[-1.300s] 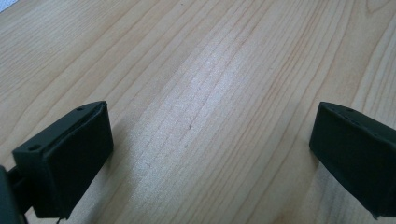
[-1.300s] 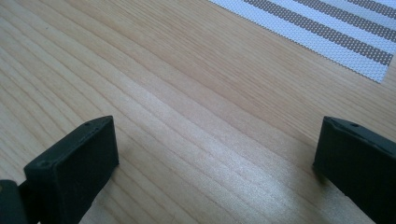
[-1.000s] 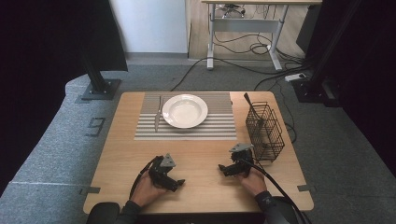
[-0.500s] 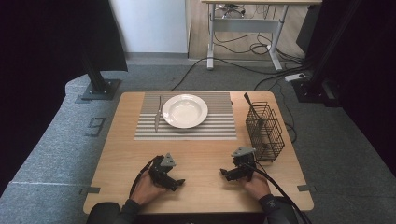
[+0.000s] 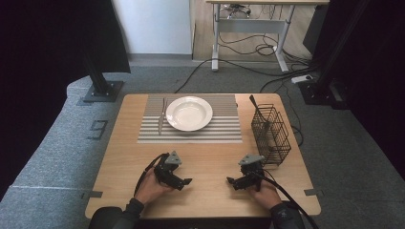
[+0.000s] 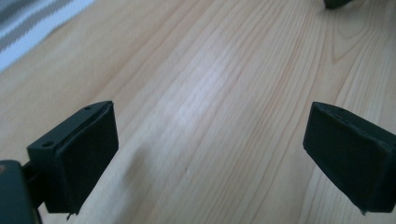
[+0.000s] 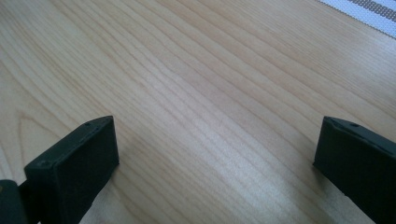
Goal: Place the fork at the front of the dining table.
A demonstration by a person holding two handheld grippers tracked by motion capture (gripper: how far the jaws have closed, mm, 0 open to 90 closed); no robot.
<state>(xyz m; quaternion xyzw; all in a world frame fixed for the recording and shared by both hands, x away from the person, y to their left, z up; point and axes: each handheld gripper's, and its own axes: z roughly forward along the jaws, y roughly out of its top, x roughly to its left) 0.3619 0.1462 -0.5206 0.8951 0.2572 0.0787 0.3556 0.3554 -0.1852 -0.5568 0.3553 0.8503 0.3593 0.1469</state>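
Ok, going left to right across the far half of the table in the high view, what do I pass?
knife → white plate → black wire basket. The knife and plate lie on the striped placemat; the basket stands on bare wood to the right of the mat.

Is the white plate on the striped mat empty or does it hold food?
Empty. The high view shows the white plate bare inside, resting on the striped mat, a knife lying beside it.

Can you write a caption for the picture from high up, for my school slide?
Two open grippers, left and right, rest near a plate, knife and wire basket.
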